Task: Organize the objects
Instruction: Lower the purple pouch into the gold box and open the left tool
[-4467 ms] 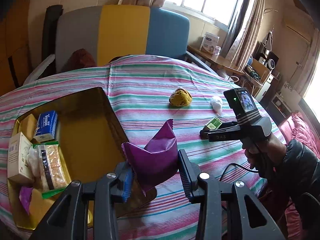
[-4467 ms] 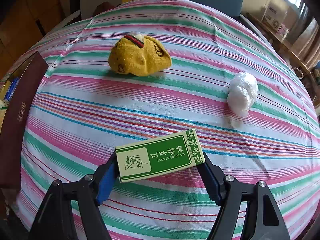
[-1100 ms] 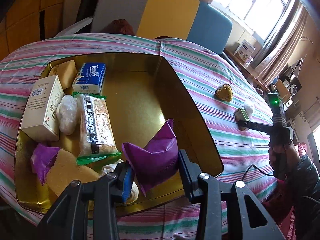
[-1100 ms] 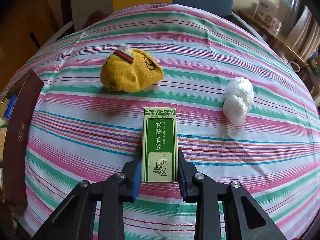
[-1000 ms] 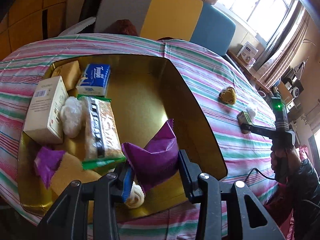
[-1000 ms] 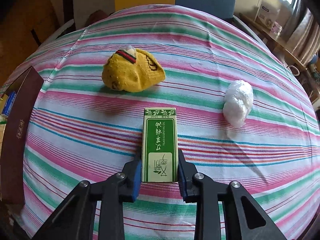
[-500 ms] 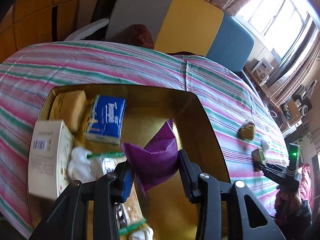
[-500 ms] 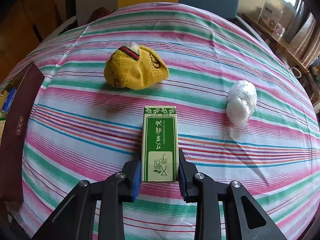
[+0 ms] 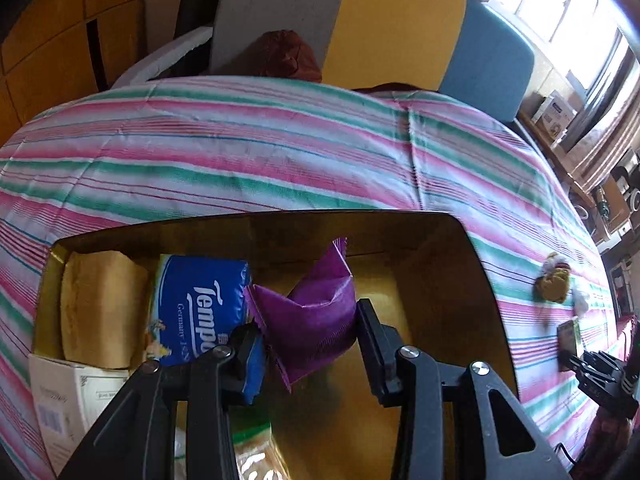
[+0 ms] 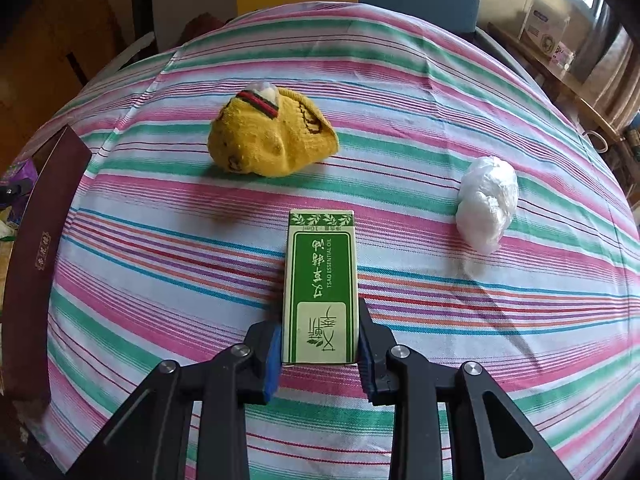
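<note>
My left gripper (image 9: 306, 334) is shut on a crumpled purple packet (image 9: 310, 316) and holds it over the gold-lined box (image 9: 478, 280), above its bare gold floor. Inside the box lie a blue Tempo tissue pack (image 9: 196, 312), a tan block (image 9: 100, 312) and a white carton (image 9: 64, 396). My right gripper (image 10: 320, 346) is shut on a green essential oil box (image 10: 320, 280), which points away from me just above the striped tablecloth (image 10: 160, 280). Beyond it lie a yellow knitted sock (image 10: 268, 140) and a white crumpled plastic bag (image 10: 486, 204).
The maroon outer wall of the box (image 10: 36, 248) stands at the left edge of the right wrist view. A grey, yellow and blue chair back (image 9: 360, 28) rises behind the table. The right gripper with its green box (image 9: 570, 338) shows far right in the left wrist view.
My left gripper has carried the purple packet across the box toward its far end, so the tissue pack and tan block now lie close beside it. The right gripper has kept still with the green box.
</note>
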Action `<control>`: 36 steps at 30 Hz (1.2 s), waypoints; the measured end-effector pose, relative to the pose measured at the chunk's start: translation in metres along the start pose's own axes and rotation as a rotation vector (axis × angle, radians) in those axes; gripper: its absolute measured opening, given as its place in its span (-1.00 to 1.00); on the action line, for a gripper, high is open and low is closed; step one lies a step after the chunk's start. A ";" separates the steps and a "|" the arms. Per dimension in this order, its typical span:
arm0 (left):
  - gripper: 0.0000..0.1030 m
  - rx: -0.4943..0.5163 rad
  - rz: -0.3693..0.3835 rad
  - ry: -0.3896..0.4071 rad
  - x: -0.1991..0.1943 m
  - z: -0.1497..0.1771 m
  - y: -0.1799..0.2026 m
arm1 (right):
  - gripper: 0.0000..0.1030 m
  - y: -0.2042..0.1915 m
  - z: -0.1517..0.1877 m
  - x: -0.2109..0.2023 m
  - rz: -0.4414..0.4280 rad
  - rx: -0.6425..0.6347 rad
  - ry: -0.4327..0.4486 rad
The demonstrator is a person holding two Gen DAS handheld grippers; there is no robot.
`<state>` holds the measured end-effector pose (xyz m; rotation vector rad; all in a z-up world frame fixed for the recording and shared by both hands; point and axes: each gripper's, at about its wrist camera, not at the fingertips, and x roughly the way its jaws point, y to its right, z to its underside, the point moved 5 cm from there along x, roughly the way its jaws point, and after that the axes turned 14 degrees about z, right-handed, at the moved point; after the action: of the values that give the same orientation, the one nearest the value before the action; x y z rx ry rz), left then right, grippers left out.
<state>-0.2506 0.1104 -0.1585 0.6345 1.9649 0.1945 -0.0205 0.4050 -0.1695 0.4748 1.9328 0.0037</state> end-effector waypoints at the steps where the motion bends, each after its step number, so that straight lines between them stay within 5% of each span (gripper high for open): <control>1: -0.19 0.000 0.000 0.000 0.002 -0.001 0.000 | -0.39 0.000 0.000 0.000 0.000 -0.001 0.000; 7: 0.06 -0.028 -0.025 -0.017 0.004 0.001 -0.004 | -0.39 0.000 -0.001 0.000 0.002 -0.009 0.002; 14: 0.15 0.054 -0.056 0.057 -0.029 0.003 0.009 | -0.38 0.000 0.002 -0.001 -0.003 0.004 0.000; 27: 0.21 0.118 -0.066 0.162 -0.104 0.072 0.040 | -0.35 0.002 0.001 0.000 -0.010 0.030 -0.006; 30: 0.21 0.125 -0.065 0.175 -0.114 0.084 0.043 | -0.26 0.003 0.001 0.000 -0.009 0.035 -0.008; 34: 0.21 0.146 -0.074 0.203 -0.129 0.094 0.049 | 0.26 0.002 0.002 0.000 -0.025 0.037 -0.020; 36: 0.21 0.147 -0.073 0.209 -0.133 0.099 0.050 | 0.33 -0.002 0.002 0.001 -0.017 0.022 -0.016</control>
<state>-0.1012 0.0712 -0.0800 0.6572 2.2156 0.0732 -0.0196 0.4034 -0.1712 0.4716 1.9230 -0.0319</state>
